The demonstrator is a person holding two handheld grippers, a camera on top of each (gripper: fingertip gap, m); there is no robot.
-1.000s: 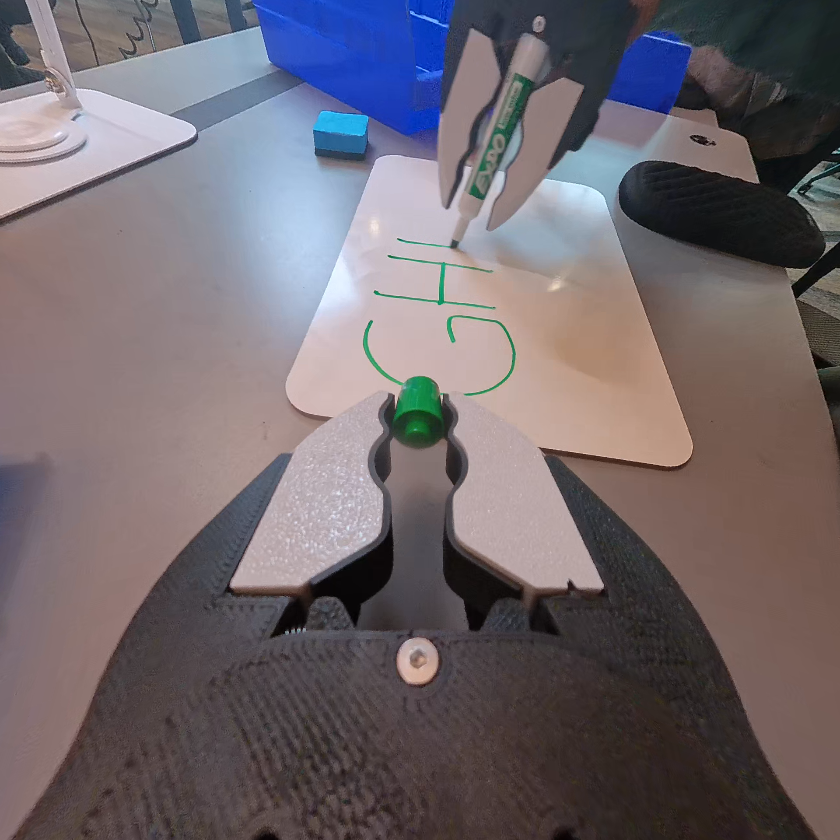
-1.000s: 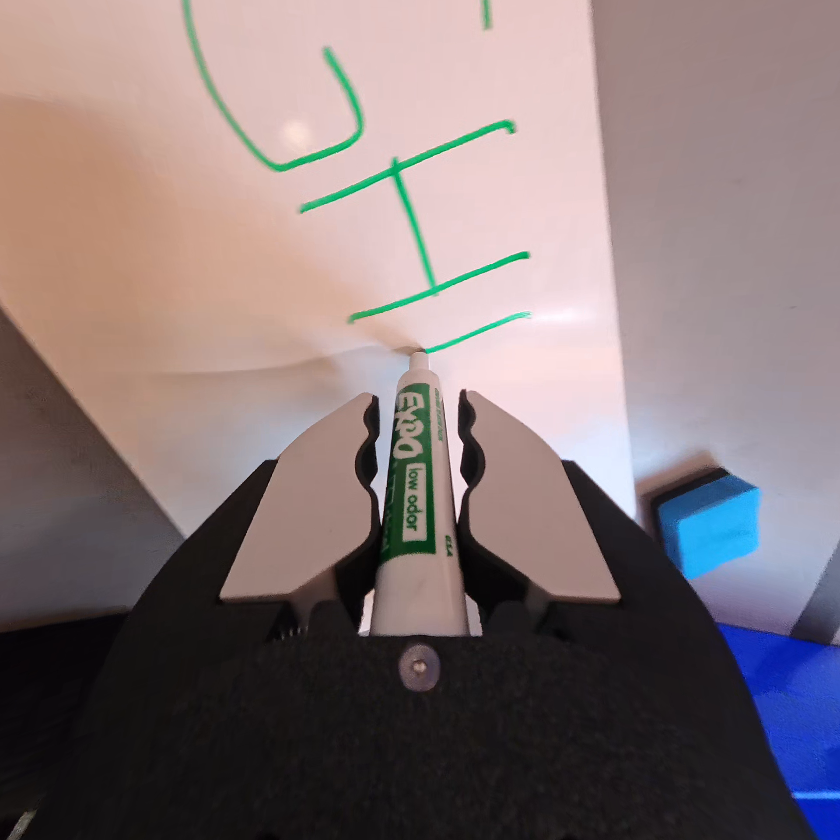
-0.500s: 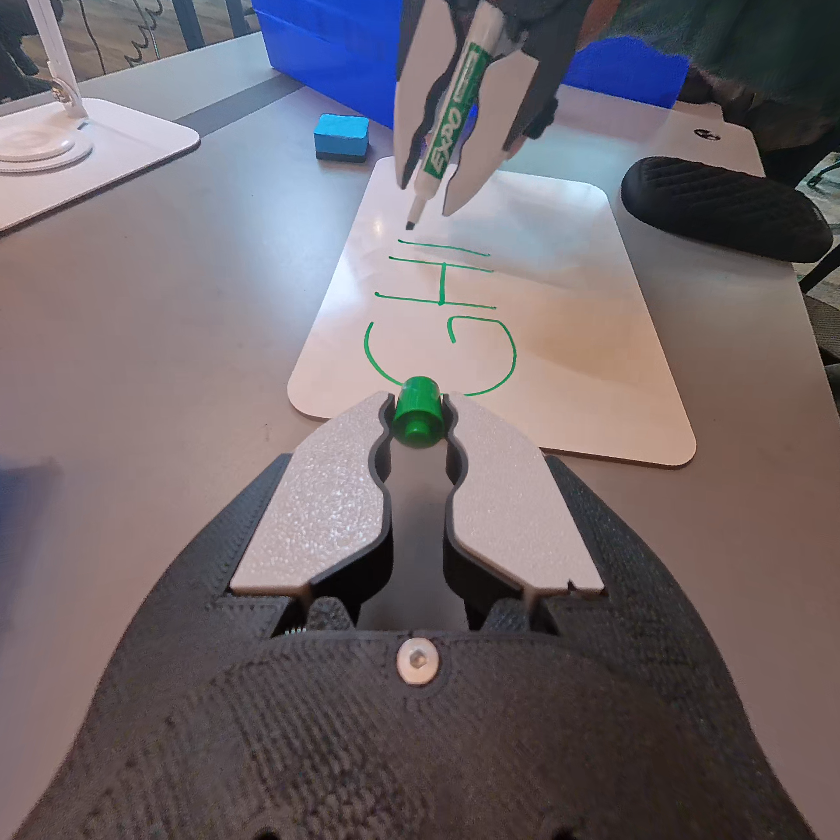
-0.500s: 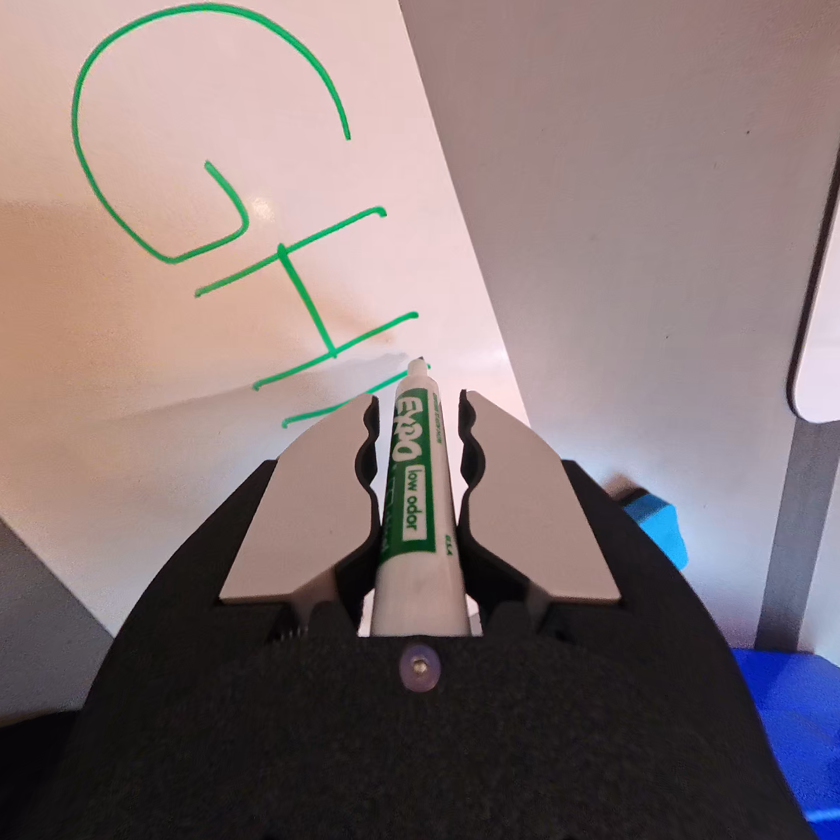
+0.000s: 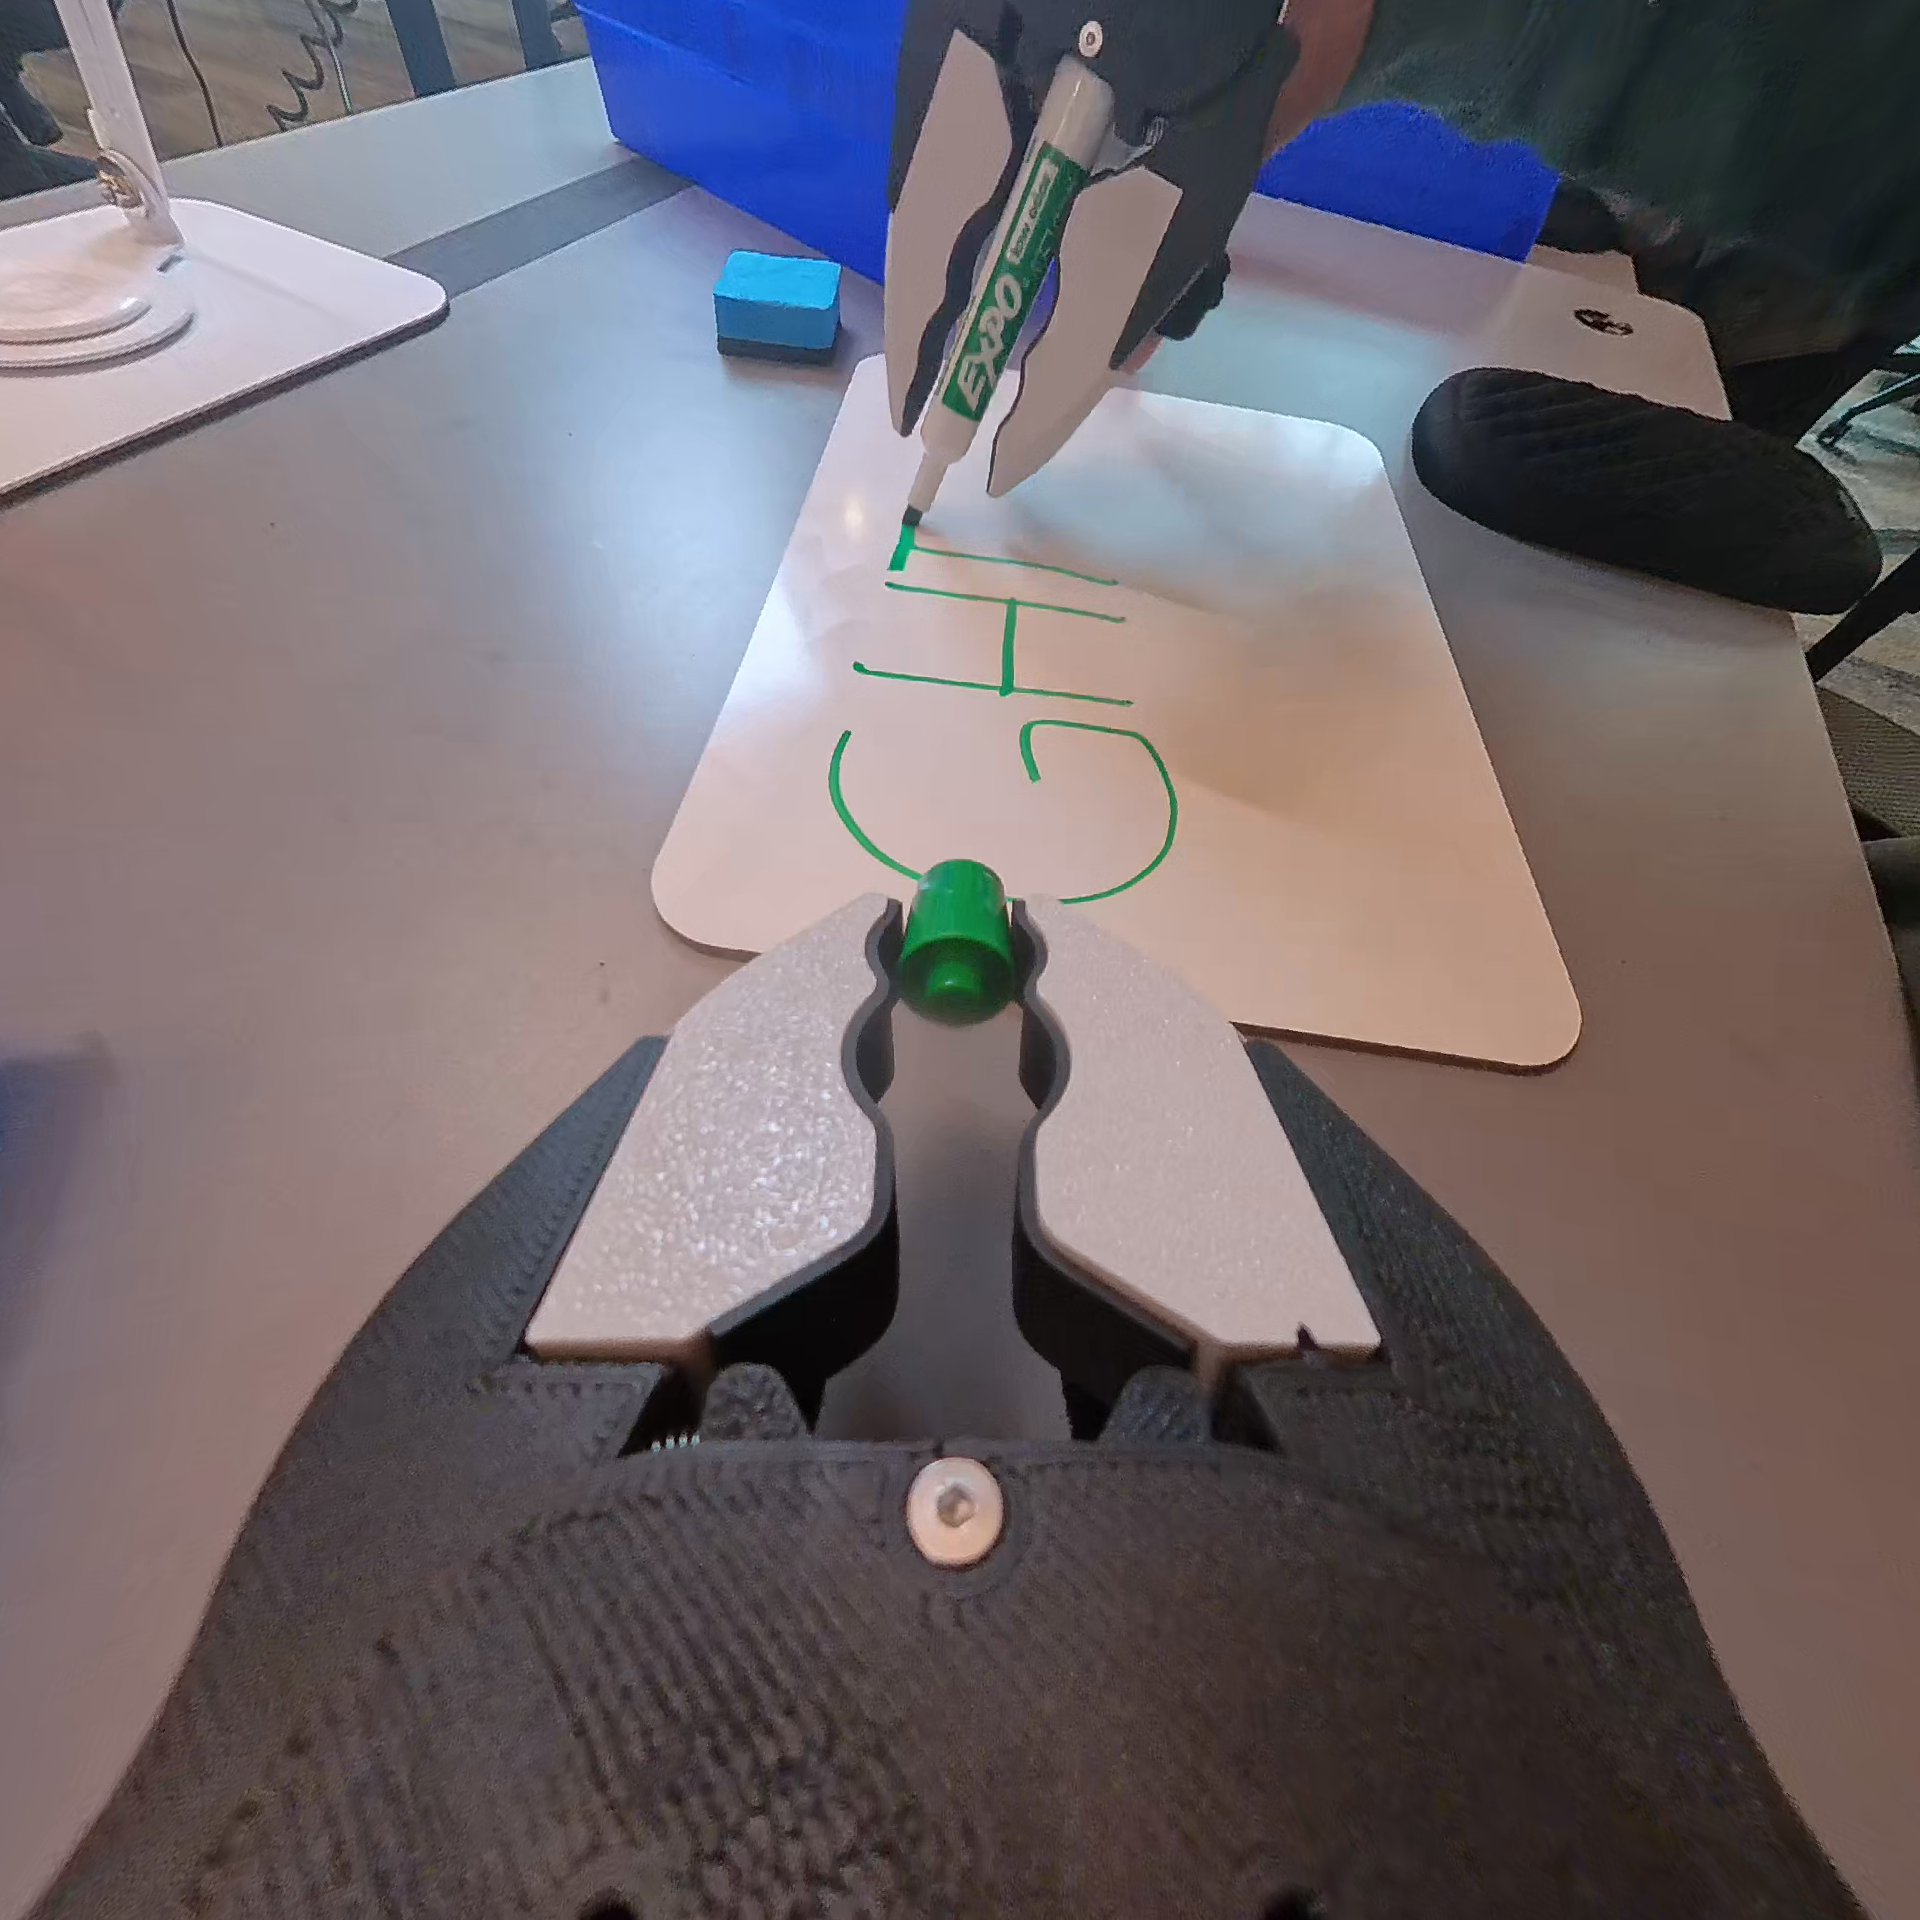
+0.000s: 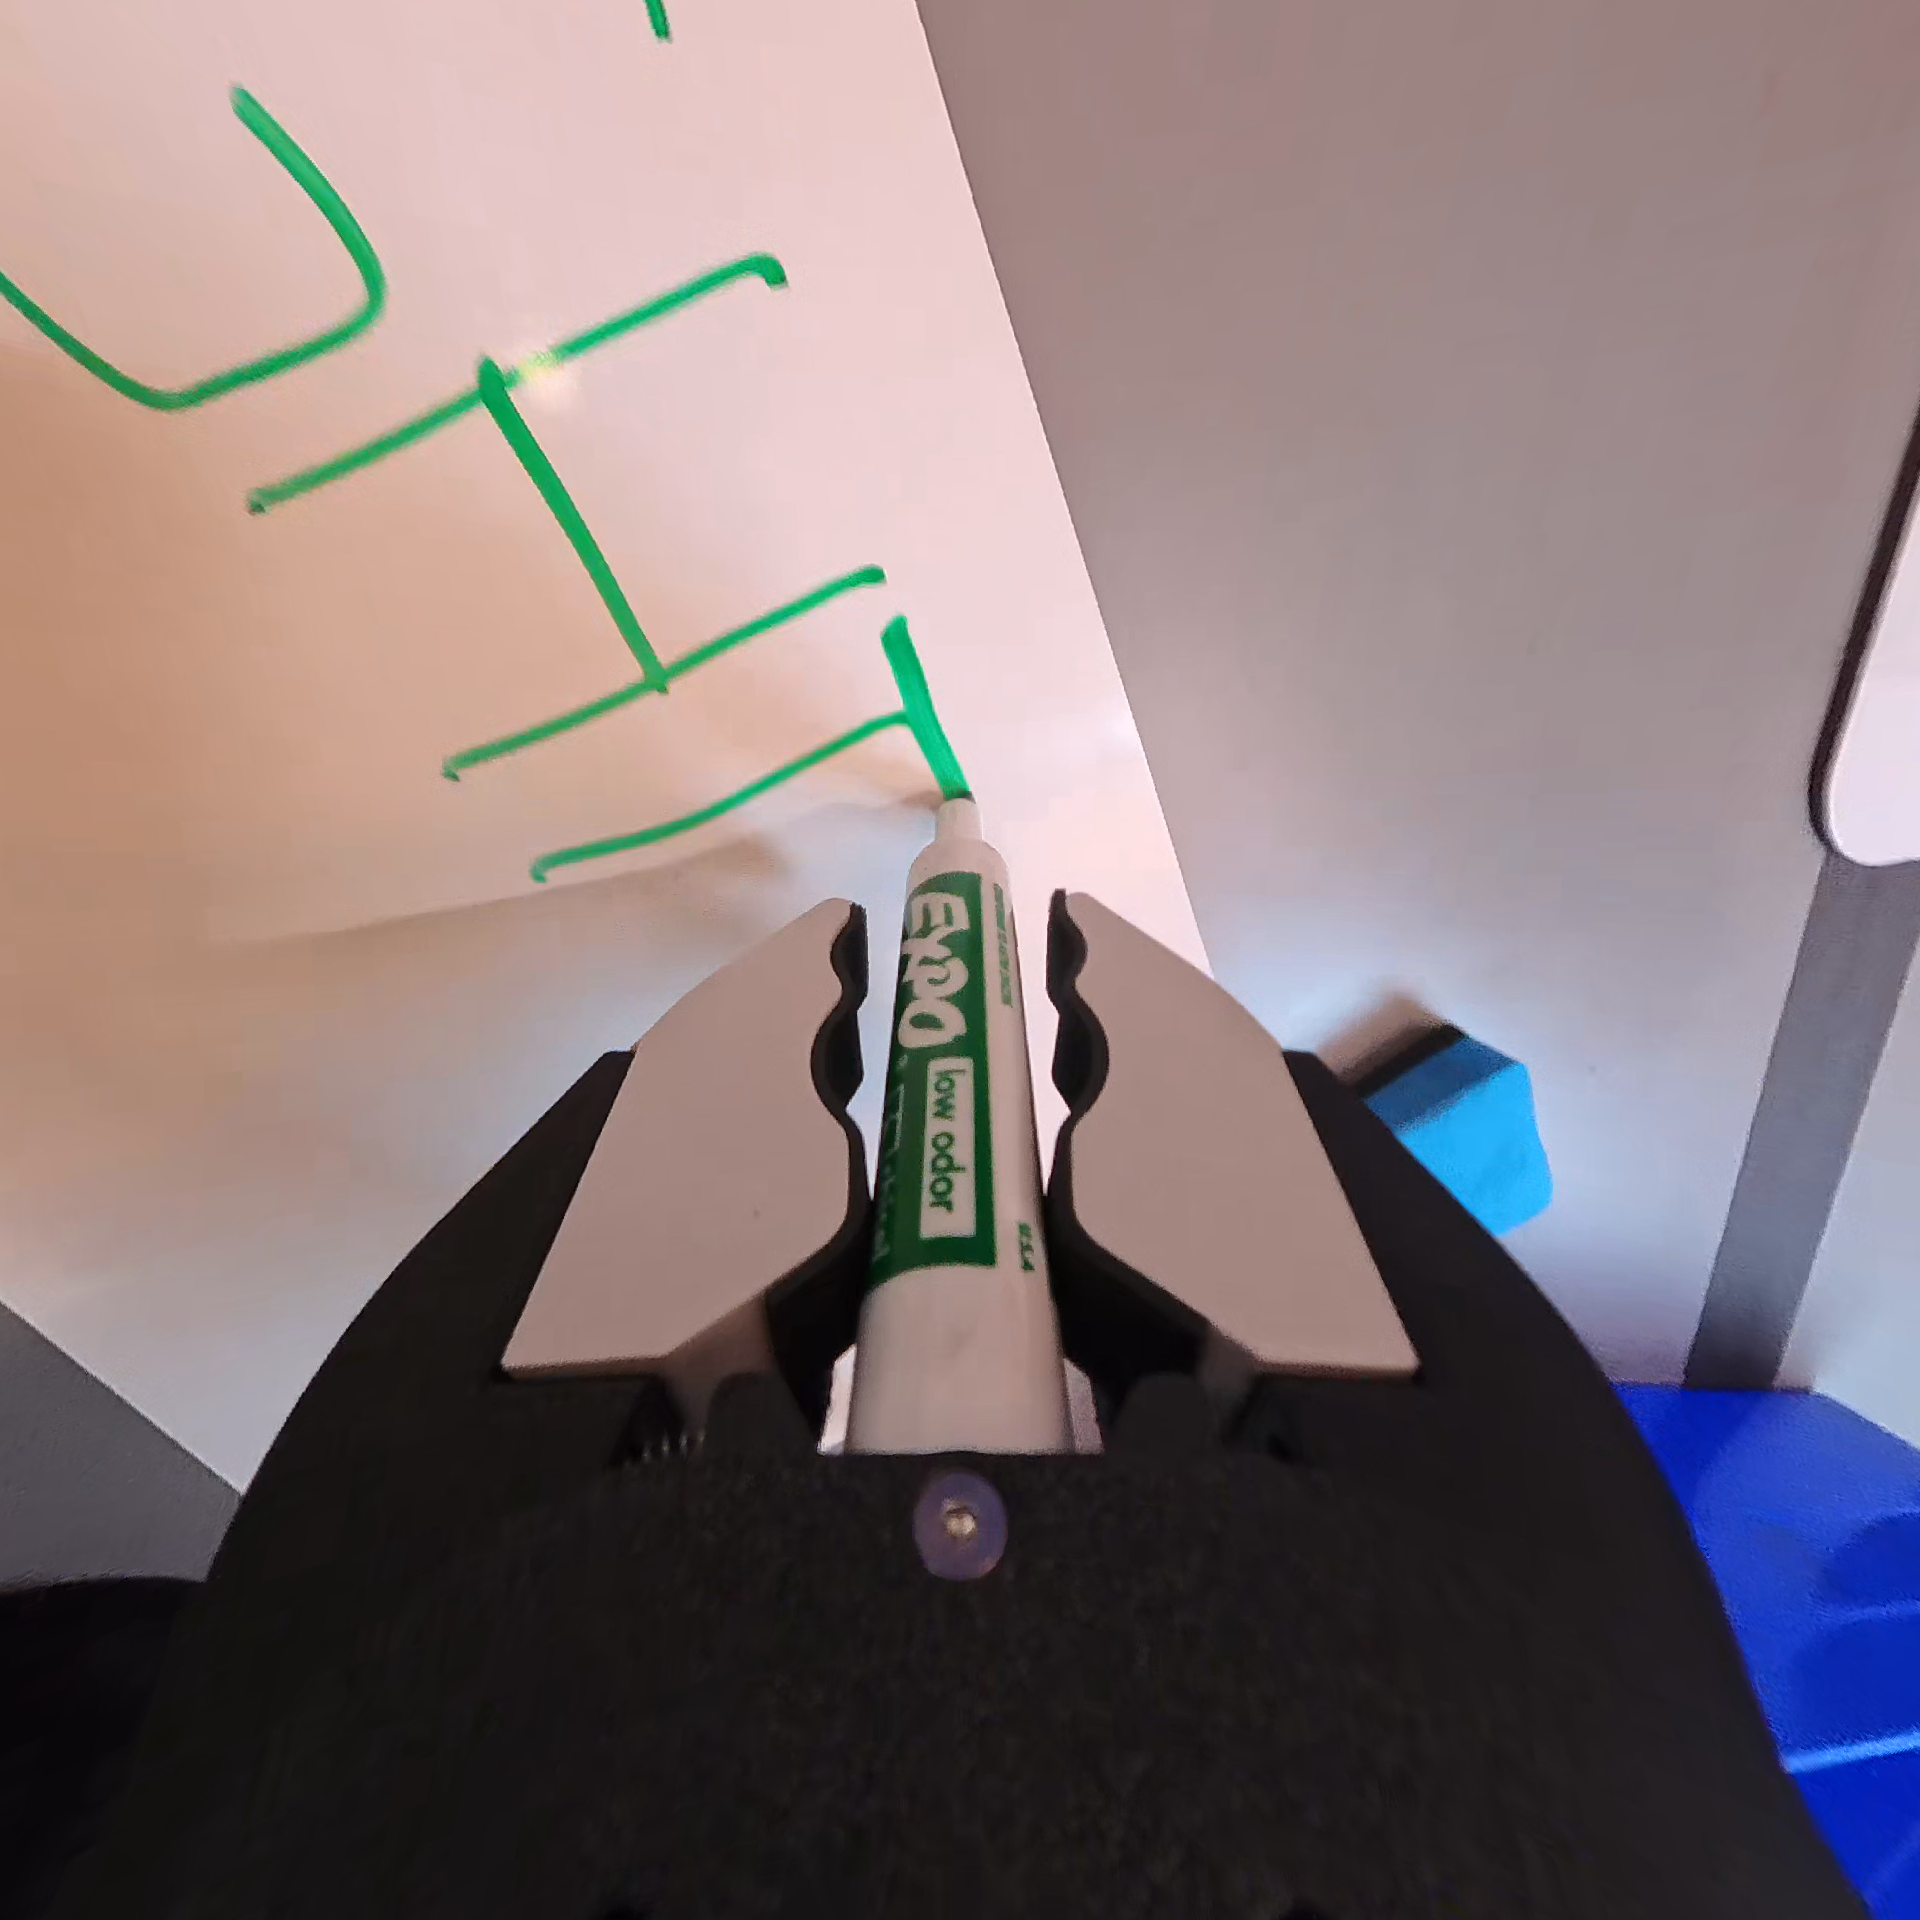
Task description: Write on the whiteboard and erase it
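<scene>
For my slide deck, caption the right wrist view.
Right gripper holds a green marker, tip drawing a stroke on the whiteboard.

Your right jaws clamp the green marker (image 6: 940, 1122), tip touching the whiteboard (image 5: 1299, 727) just ahead of them — its green cap (image 5: 951, 958) sits pinched between your left jaws, at their tips.

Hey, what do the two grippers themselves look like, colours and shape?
Both look alike. The left gripper has a rounded black body with a woven-looking ribbed texture, one silver screw at the centre, and two flat light-grey fingers with wavy black inner edges. The right gripper matches, with smoother-looking grey fingers. No cables show.
</scene>
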